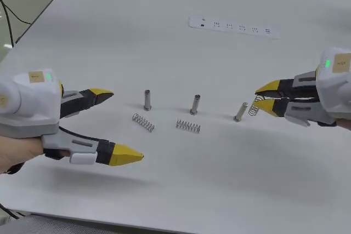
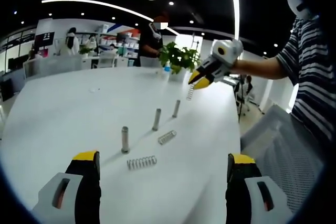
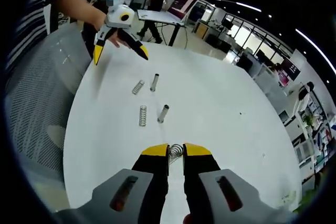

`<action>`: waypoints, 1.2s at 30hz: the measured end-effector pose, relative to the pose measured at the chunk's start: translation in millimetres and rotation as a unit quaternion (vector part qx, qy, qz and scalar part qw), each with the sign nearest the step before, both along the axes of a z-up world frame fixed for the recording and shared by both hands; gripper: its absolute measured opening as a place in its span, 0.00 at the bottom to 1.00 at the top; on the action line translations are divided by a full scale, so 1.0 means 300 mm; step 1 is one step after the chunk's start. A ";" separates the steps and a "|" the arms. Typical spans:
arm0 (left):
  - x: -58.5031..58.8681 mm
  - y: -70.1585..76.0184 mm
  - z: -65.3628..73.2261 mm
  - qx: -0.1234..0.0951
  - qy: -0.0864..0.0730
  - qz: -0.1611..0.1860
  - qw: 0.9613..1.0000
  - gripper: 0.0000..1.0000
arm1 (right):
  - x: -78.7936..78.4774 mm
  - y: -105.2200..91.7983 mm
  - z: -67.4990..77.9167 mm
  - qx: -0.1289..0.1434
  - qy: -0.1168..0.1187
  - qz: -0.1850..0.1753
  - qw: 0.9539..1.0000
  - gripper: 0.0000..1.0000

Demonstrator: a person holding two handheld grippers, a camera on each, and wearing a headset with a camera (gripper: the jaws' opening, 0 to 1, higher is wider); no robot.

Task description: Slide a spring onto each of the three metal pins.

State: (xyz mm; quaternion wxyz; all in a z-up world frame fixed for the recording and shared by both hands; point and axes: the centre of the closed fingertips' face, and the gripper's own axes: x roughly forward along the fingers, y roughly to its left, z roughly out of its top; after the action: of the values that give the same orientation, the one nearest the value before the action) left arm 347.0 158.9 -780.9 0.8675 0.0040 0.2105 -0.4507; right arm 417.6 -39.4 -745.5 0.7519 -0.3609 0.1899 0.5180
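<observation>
Three short metal pins stand in a row on the white table: left pin (image 1: 147, 100), middle pin (image 1: 195, 104), right pin (image 1: 240, 112). Two springs lie flat in front of them, one (image 1: 143, 122) by the left pin and one (image 1: 188, 126) by the middle pin. My right gripper (image 1: 259, 98) is shut on a third spring (image 1: 254, 106), which hangs just right of the right pin. In the right gripper view that spring (image 3: 176, 150) sits pinched between the yellow tips. My left gripper (image 1: 118, 126) hovers open, left of the left pin, with nothing between its jaws.
A white power strip (image 1: 233, 27) lies at the far side of the table. The near table edge (image 1: 109, 220) runs below my left gripper. People and desks stand in the room beyond the far end of the table in both gripper views.
</observation>
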 end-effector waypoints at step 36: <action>0.007 0.036 -0.009 0.006 0.004 0.019 1.000 0.98 | 0.079 0.021 -0.024 0.012 0.014 -0.024 1.000 0.07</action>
State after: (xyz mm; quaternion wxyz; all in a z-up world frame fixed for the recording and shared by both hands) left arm 348.9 169.8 -783.6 0.8751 0.0035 0.2173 -0.4323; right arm 441.3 -33.0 -752.7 0.7654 -0.3397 0.2031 0.5074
